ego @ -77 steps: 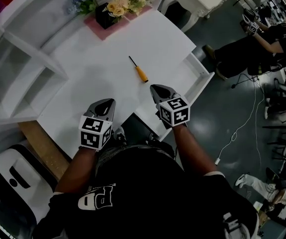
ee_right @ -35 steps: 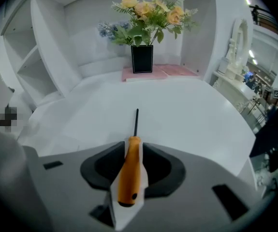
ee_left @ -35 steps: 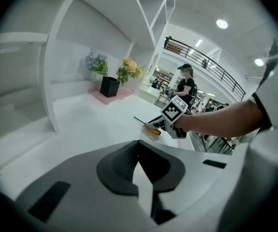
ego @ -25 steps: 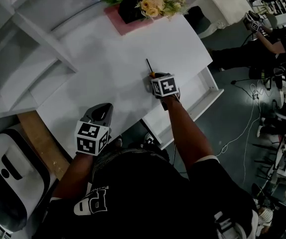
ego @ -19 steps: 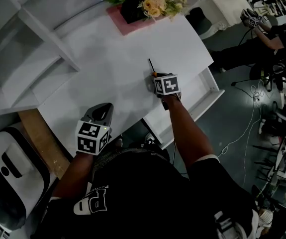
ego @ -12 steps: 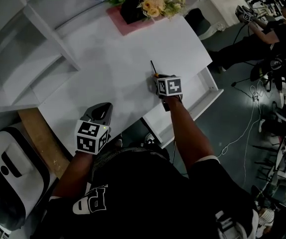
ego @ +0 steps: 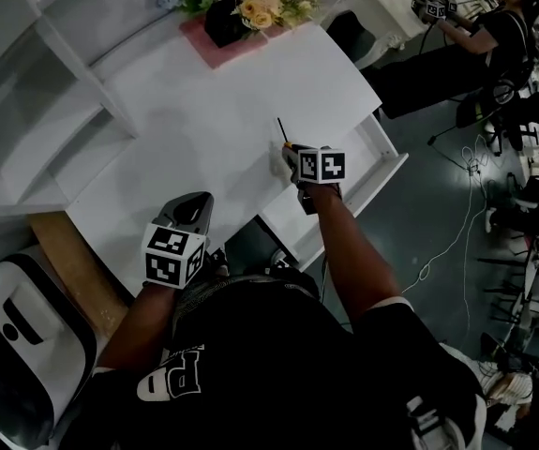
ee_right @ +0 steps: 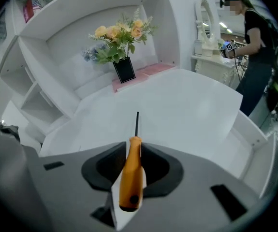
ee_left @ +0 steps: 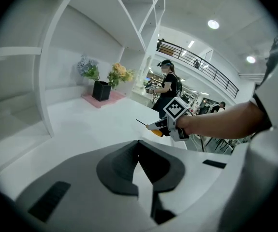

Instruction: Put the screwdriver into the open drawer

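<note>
The screwdriver [ee_right: 131, 173] has an orange handle and a thin dark shaft [ego: 281, 129]. My right gripper [ego: 290, 153] is shut on the handle, its jaws having just closed on it, with the shaft pointing away toward the flowers. The left gripper view shows the screwdriver [ee_left: 155, 131] held a little above the white desk [ego: 203, 111]. The open drawer [ego: 393, 160] juts out from the desk's right edge, just right of this gripper, and its white wall [ee_right: 250, 129] is also in the right gripper view. My left gripper [ego: 194, 200] hovers at the desk's near edge, shut and holding nothing.
A black vase of flowers [ego: 250, 7] on a pink mat stands at the desk's far end. White shelves [ego: 25, 111] line the left side. A white appliance [ego: 7, 345] sits on the floor at lower left. A person [ego: 475, 36] stands beyond the drawer.
My right gripper reached the screwdriver on the desk, closed on its handle, then raised it slightly while the wrist rolled. The left gripper has stayed where it was.
</note>
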{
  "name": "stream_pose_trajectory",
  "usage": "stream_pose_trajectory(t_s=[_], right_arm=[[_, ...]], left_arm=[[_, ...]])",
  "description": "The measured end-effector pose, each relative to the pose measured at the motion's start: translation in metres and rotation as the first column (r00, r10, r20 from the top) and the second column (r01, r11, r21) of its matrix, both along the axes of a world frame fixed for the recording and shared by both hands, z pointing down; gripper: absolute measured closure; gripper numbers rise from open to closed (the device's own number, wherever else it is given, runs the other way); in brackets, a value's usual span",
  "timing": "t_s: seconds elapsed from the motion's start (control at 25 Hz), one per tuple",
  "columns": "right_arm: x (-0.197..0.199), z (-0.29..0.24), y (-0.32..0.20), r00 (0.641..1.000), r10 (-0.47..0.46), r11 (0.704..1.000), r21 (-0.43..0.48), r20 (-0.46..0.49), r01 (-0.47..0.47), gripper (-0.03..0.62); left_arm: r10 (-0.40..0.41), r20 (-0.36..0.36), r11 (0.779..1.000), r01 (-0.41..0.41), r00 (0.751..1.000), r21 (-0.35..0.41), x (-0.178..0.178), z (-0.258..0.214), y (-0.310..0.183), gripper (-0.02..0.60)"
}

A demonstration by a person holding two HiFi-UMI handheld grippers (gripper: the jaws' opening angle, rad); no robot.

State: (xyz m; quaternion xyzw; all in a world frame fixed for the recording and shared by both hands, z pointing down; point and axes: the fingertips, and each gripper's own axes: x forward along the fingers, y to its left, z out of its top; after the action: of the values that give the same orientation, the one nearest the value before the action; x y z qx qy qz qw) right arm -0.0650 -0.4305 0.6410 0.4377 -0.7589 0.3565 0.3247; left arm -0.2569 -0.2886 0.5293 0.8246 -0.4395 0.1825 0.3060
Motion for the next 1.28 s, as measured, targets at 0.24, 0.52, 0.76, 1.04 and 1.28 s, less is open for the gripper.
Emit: stream_pose_trajectory(t_s=[0.24, 0.52, 0.76, 1.04, 1.28], right_arm=[[0.013, -0.023, 0.028, 0.998, 0.043, 0.999, 0.028, 0.042, -0.044, 0.491], [0.028, -0.044, 0.053, 0.995, 0.067, 0.995, 0.069, 0.075, -0.073, 0.491], [0.041, -0.053, 0.070, 0.995, 0.049, 0.995, 0.088, 0.085, -0.056, 0.493], [0.059, -0.058, 0.084, 0.995, -0.005, 0.996, 0.093, 0.096, -0.004, 0.493], [0.075, -0.054, 0.103, 0.992, -0.085, 0.994, 0.077, 0.095, 0.078, 0.494]], left_arm=[[0.057, -0.001, 0.998, -0.057, 0.998, 0.016, 0.020, -0.011, 0.010, 0.571], [0.113, 0.004, 0.993, -0.113, 0.994, 0.043, 0.040, -0.020, 0.017, 0.571], [0.100, 0.025, 0.993, -0.101, 0.995, 0.054, 0.045, -0.020, 0.018, 0.571], [0.059, 0.040, 0.995, -0.062, 0.997, 0.074, 0.062, -0.026, 0.020, 0.571], [-0.018, 0.055, 0.997, 0.014, 0.998, 0.072, 0.073, -0.030, 0.031, 0.571]])
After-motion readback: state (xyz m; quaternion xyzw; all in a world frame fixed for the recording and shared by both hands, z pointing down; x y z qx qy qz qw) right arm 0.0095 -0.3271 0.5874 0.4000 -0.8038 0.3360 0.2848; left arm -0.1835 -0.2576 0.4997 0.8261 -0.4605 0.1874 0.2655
